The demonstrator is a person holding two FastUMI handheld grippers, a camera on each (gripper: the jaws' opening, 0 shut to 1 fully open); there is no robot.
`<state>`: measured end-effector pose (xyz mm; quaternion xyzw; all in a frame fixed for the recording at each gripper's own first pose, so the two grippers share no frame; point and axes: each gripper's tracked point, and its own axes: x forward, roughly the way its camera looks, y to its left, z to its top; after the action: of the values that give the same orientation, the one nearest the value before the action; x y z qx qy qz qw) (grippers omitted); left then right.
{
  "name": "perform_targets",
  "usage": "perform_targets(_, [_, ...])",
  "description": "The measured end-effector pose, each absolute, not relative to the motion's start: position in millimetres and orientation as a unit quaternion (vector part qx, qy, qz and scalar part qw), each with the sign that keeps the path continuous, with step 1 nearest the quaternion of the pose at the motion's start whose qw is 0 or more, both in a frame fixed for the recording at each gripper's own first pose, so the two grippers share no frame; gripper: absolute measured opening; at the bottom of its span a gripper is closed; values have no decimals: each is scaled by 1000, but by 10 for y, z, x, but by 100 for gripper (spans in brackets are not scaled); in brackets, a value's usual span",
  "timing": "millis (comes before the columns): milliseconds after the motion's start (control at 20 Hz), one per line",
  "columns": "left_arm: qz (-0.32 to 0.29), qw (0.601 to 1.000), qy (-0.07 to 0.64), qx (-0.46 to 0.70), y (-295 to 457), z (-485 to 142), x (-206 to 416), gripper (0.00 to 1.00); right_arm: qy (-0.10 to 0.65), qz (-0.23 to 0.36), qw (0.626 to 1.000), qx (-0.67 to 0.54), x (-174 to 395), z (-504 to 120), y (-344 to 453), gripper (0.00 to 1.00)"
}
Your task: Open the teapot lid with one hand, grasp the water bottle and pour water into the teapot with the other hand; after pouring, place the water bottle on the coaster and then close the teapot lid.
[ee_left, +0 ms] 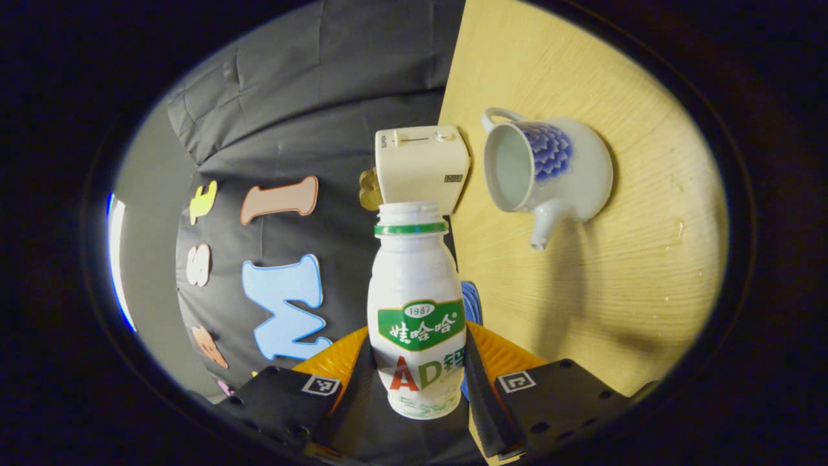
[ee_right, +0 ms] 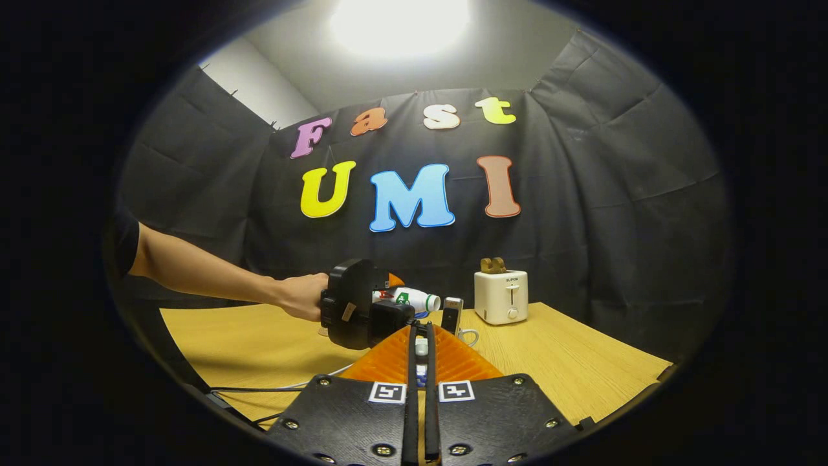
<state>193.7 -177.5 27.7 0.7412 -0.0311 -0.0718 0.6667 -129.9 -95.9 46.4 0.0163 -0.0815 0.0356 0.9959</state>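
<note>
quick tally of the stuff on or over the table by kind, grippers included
water bottle: 1
teapot: 1
toaster: 1
left gripper: 1
right gripper: 1
total: 5

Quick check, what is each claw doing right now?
Left claw: closed on the water bottle, tipped toward the open teapot.
Right claw: closed on something small, probably the lid; cannot identify it.

Glaring ceiling lamp (ee_right: 400, 24) overhead — dim booth, sharp centre, fisheye-bent edges.
</note>
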Motion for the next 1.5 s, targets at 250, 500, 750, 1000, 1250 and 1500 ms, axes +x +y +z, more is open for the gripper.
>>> perform_targets(250, [-67,647,-39,758,-1783,305,1946,74,-82,35,996,17,-1301,477,-966,4])
perform_targets(500, [-64,637,-44,767,-1799,317,1941,74,-83,37,996,20,-1296,487,-972,4])
perform_targets(750, [-59,626,-47,776,-1786,339,1955,74,-84,36,996,21,-1278,480,-981,4])
perform_targets(1000, [-56,614,-55,785,-1812,357,1940,74,-81,36,996,22,-1278,462,-983,4])
perform_targets(1250, [-54,599,-61,796,-1840,368,1952,79,-84,36,996,20,-1293,479,-981,4])
perform_targets(1500, [-51,585,-66,807,-1854,390,1959,78,-83,36,996,22,-1286,484,-987,4])
